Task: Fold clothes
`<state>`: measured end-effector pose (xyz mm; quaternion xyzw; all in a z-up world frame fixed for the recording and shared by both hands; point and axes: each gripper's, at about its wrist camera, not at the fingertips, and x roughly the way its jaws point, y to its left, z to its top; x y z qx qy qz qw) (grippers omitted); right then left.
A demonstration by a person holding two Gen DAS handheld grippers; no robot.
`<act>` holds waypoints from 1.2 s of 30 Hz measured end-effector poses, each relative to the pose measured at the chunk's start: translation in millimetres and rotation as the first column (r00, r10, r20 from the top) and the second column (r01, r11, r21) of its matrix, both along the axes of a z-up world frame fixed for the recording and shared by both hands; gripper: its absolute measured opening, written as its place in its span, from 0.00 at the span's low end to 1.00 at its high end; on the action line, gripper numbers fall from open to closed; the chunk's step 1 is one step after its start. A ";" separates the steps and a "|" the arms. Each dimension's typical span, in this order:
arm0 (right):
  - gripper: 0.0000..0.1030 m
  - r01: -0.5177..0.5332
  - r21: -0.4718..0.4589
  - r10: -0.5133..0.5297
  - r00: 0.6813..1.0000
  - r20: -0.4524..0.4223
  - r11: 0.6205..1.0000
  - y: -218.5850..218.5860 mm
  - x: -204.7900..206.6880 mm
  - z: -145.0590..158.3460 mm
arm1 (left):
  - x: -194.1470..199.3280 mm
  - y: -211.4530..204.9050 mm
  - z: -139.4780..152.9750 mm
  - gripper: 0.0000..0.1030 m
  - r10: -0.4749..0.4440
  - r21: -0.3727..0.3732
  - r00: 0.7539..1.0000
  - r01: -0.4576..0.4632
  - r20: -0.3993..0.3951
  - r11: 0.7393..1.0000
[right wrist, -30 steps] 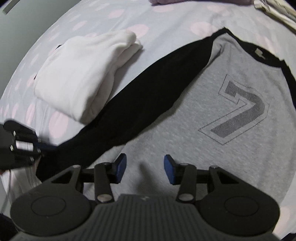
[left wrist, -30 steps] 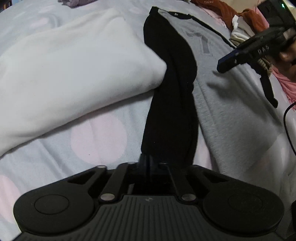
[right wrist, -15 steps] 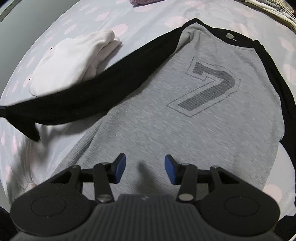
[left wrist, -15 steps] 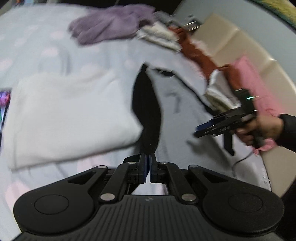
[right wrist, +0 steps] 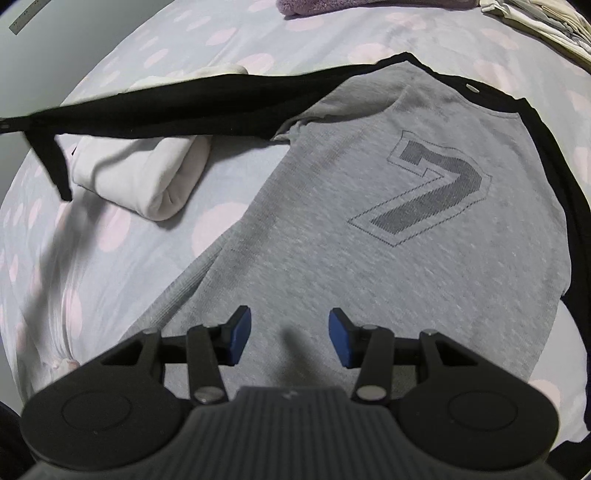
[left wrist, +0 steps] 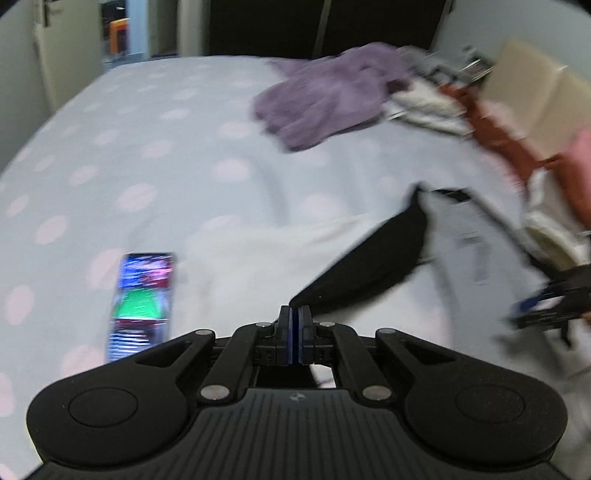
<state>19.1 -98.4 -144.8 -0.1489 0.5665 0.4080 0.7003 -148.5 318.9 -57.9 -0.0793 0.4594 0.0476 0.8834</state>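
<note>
1. We worked over a bed covered in a pale grey-lilac sheet [right wrist: 229,44] with pink dots; in the left wrist view it ran back to a dark wardrobe [left wrist: 325,26] and an open doorway [left wrist: 125,33] at the far left.
2. The task's garment, a grey raglan shirt [right wrist: 369,258] with a large "7" on its chest, lay flat on the sheet with its neckline toward the far end.
3. Our left gripper [left wrist: 294,325] had its blue pads pressed together on the cuff of the shirt's black sleeve [right wrist: 177,107], which hung stretched in the air above the bed.
4. Our right gripper [right wrist: 290,338] hovered over the shirt's lower body with its jaws spread wide and nothing between them.
5. A folded white garment [right wrist: 147,177] lay on the sheet beside the shirt, beneath the lifted sleeve.
6. Only the left wrist view showed a lit phone [left wrist: 142,302] lying on the sheet, a heap of purple cloth [left wrist: 328,99] farther up the bed, and rust and pink clothes [left wrist: 517,147] piled along the right edge; it was badly blurred, so we could not make out finer detail there.
7. Only the right wrist view showed the printed "7" and the shirt's black neck trim sharply.
</note>
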 end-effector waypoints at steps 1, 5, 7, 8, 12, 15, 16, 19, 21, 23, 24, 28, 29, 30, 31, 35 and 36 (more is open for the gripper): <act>0.49 0.001 -0.003 -0.001 1.000 0.000 1.000 -1.3 -0.1 0.1 | 3.3 6.2 -8.2 0.01 0.030 0.014 1.000 -0.030 -0.002 0.999; 0.49 0.003 -0.013 -0.003 1.000 -0.001 1.000 -6.6 -0.5 0.6 | 23.9 26.9 -27.4 0.02 0.125 -0.058 0.992 -0.125 0.003 0.990; 0.49 0.005 -0.018 -0.005 1.000 -0.001 1.000 -9.2 -0.6 0.9 | 23.1 21.4 -26.9 0.04 0.130 0.006 0.992 -0.130 -0.007 0.992; 0.49 0.004 -0.021 -0.004 1.000 -0.001 1.000 -11.2 -0.9 1.3 | 21.8 17.9 -26.1 0.07 0.130 0.044 0.991 -0.130 -0.012 0.991; 0.49 -0.007 -0.049 0.007 1.000 0.014 0.999 -32.0 -3.6 5.9 | 11.5 4.0 -21.0 0.45 0.145 0.155 0.989 -0.140 -0.024 0.978; 0.49 -0.016 -0.080 0.018 0.999 0.029 0.997 -55.1 -6.6 7.5 | -14.7 -22.8 -25.1 0.40 0.035 -0.073 0.999 -0.034 0.006 0.997; 0.49 -0.022 -0.089 0.025 0.999 0.035 0.996 -63.3 -7.9 7.7 | -19.3 -38.1 -33.3 0.40 -0.027 -0.150 1.000 0.028 0.005 0.988; 0.49 -0.036 -0.135 0.043 0.998 0.048 0.990 -91.4 -13.9 5.9 | -27.1 -95.2 -65.7 0.34 -0.212 -0.302 0.977 0.196 -0.018 0.933; 0.49 -0.014 -0.163 0.021 0.999 0.038 0.987 -112.6 -21.3 1.8 | -31.7 -134.0 -90.6 0.33 -0.300 -0.329 0.952 0.268 -0.052 0.906; 0.51 0.023 -0.175 -0.022 1.000 0.006 0.984 -137.6 -31.0 -4.7 | -35.0 -165.4 -113.0 0.33 -0.365 -0.353 0.926 0.311 -0.095 0.882; 0.52 0.038 -0.183 -0.039 0.999 -0.001 0.982 -148.6 -36.8 -8.3 | -36.9 -178.7 -123.8 0.33 -0.392 -0.367 0.912 0.326 -0.120 0.871; 0.53 0.101 -0.211 -0.109 0.994 -0.026 0.972 -187.6 -57.4 -23.6 | -47.6 -210.8 -151.1 0.33 -0.472 -0.344 0.857 0.388 -0.207 0.855; 0.53 0.119 -0.212 -0.130 0.991 -0.035 0.970 -195.4 -61.4 -27.9 | -48.4 -212.8 -153.6 0.33 -0.477 -0.343 0.852 0.391 -0.216 0.854; 0.53 0.138 -0.212 -0.150 0.988 -0.043 0.968 -202.8 -65.2 -32.0 | -50.4 -214.4 -155.7 0.32 -0.480 -0.351 0.848 0.389 -0.223 0.852; 0.53 0.154 -0.207 -0.168 0.984 -0.052 0.966 -208.1 -68.5 -35.4 | -52.2 -215.1 -157.5 0.29 -0.484 -0.362 0.844 0.388 -0.230 0.848; 0.42 0.205 -0.135 -0.224 0.963 -0.149 0.970 -219.6 -76.5 -47.2 | -51.1 -211.7 -164.9 0.10 -0.459 -0.365 0.847 0.351 -0.270 0.862; 0.40 0.221 -0.115 -0.238 0.958 -0.160 0.968 -220.3 -77.8 -48.0 | -50.3 -209.3 -167.8 0.04 -0.445 -0.372 0.851 0.331 -0.279 0.867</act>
